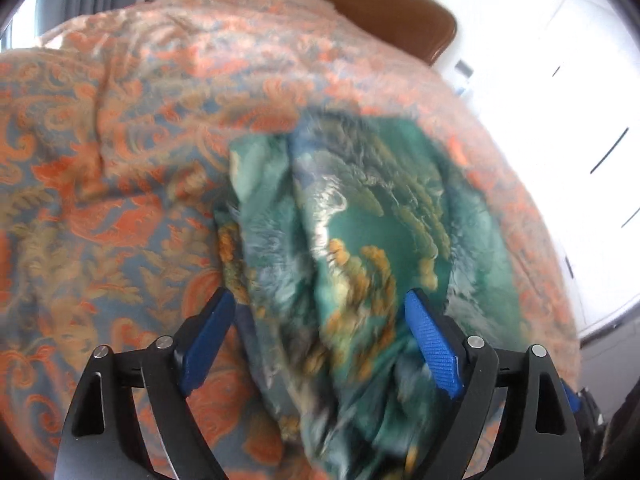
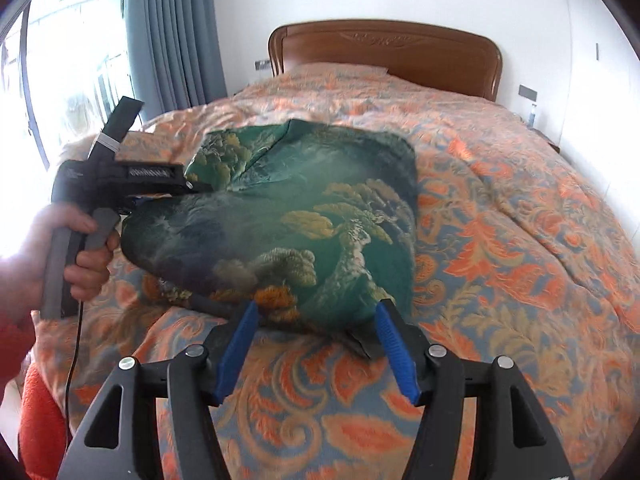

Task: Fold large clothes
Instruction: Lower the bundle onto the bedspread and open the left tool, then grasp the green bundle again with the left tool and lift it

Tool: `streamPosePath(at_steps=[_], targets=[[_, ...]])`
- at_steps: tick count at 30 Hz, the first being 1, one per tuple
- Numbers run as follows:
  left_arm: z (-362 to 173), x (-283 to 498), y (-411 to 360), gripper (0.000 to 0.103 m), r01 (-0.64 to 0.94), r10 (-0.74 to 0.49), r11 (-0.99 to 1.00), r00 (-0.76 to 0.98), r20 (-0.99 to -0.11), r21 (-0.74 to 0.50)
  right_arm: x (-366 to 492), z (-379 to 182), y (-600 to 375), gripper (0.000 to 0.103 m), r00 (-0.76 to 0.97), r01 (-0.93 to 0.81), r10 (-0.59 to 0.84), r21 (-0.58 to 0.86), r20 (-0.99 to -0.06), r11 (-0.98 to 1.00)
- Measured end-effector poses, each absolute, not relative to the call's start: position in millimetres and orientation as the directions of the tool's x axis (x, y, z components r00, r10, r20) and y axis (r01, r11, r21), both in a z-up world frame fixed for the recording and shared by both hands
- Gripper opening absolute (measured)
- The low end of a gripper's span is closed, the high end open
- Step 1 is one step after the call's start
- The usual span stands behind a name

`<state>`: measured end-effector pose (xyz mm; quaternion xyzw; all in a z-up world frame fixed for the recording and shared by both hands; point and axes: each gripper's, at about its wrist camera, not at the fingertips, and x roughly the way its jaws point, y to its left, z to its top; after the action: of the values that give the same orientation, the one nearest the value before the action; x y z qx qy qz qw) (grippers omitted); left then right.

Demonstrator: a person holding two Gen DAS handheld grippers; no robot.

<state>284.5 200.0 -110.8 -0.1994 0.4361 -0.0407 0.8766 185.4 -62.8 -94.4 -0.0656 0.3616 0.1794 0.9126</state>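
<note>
Green garment (image 2: 304, 216) with gold and white print, lying folded on bed cover (image 2: 500, 216), toward left half of bed as seen from right wrist view. Near edge bunched and rounded, just beyond right tool (image 2: 316, 316); far corner flat and squared, pointing toward headboard (image 2: 384, 52). Plenty of bare cover to right of garment and between garment and headboard; less room on left, where cover drops off toward curtain (image 2: 172, 32) and window. Strip of cover also free between garment's near edge and foot of bed.

Left tool (image 1: 320, 304) spread wide, blue pads (image 1: 430, 340) either side of crumpled garment fold, not pressing on it; released. Blurred in left wrist view, cloth loose between the fingers. Seen from right view, left tool at garment's left edge, tilted downward, tips hidden behind own body. Left hand (image 2: 86, 240) wrapped round grey handle, fingers curled on trigger, red sleeve (image 2: 12, 344) at wrist, cable hanging below.

Right tool angled down at garment's near edge, pads parted, one either side of bunched hem, dark corner of cloth beside right pad (image 2: 396, 348); no squeeze visible, released.

White wall and cabinet fronts (image 1: 560, 120) to right of bed in left view.
</note>
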Motion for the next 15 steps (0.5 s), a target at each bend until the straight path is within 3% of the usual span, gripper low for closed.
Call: streamPosePath(at_steps=[4, 10, 15], targets=[[-95, 263, 219, 0.092, -0.071, -0.256, 0.921, 0.632, -0.731, -0.384, 164, -83, -87, 0.074, 0.709, -0.347, 0.27, 0.011, -0.652, 0.938], [-103, 257, 264, 0.097, -0.104, -0.422, 0.788, 0.627, -0.655, -0.607, 153, -85, -129, 0.074, 0.71, -0.273, 0.242, 0.059, -0.662, 0.96], [-134, 266, 276, 0.096, -0.173, -0.481, 0.698, 0.606, -0.634, -0.695, 156, -97, -148, 0.074, 0.672, -0.214, 0.248, 0.138, -0.697, 0.967]])
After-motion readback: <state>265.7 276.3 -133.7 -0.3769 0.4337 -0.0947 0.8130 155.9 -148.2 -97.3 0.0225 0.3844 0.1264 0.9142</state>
